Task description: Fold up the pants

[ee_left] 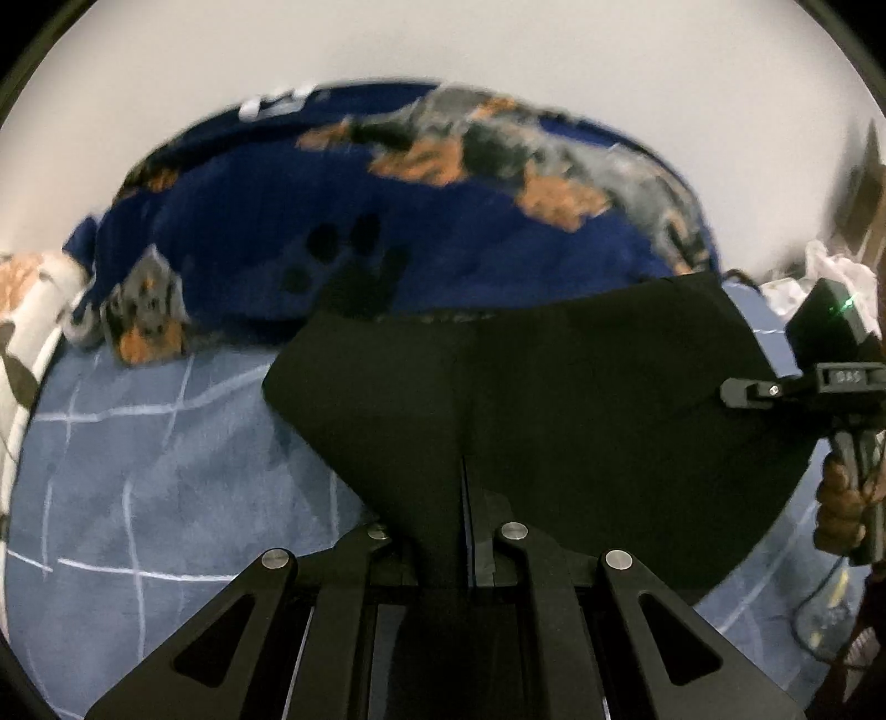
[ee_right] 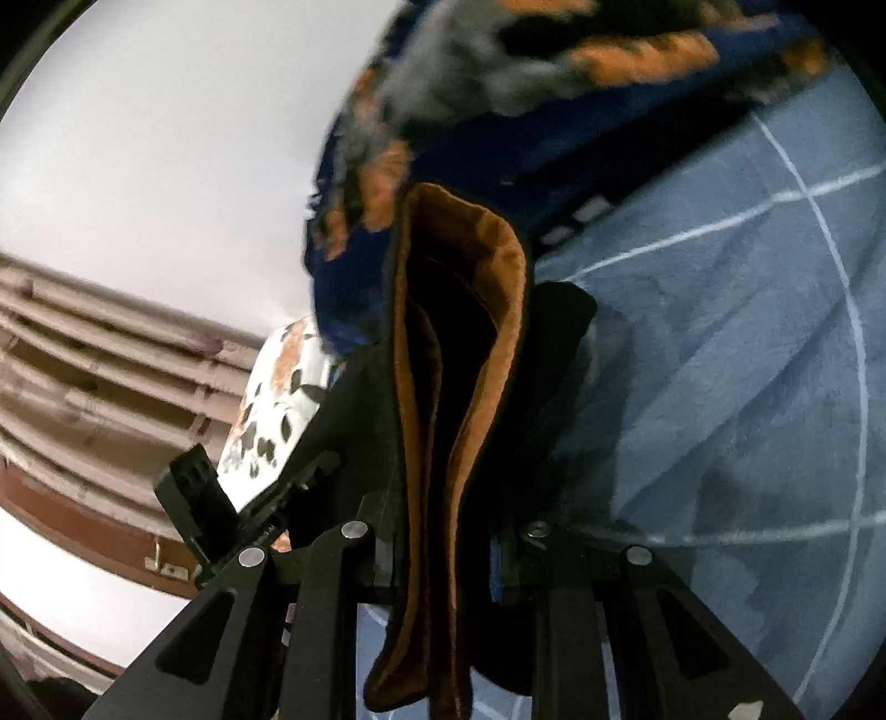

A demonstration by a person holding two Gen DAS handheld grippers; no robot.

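The black pants [ee_left: 554,399] hang stretched between both grippers above the bed. In the left wrist view my left gripper [ee_left: 465,531] is shut on one edge of the cloth, which drapes over its fingers. At the right, a person's hand carries my right gripper [ee_left: 731,392], which pinches the other edge. In the right wrist view the pants [ee_right: 470,310] show a brown inner lining, bunched in thick folds between the jaws of my right gripper [ee_right: 443,554], which is shut on them. My left gripper [ee_right: 326,462] shows at the left, against the black cloth.
A light blue bed sheet [ee_left: 166,471] with white grid lines lies below. A dark blue blanket [ee_left: 443,232] with orange and grey patches is heaped at the back. A floral pillow [ee_left: 27,310] sits at the left edge. A white wall [ee_left: 443,44] stands behind.
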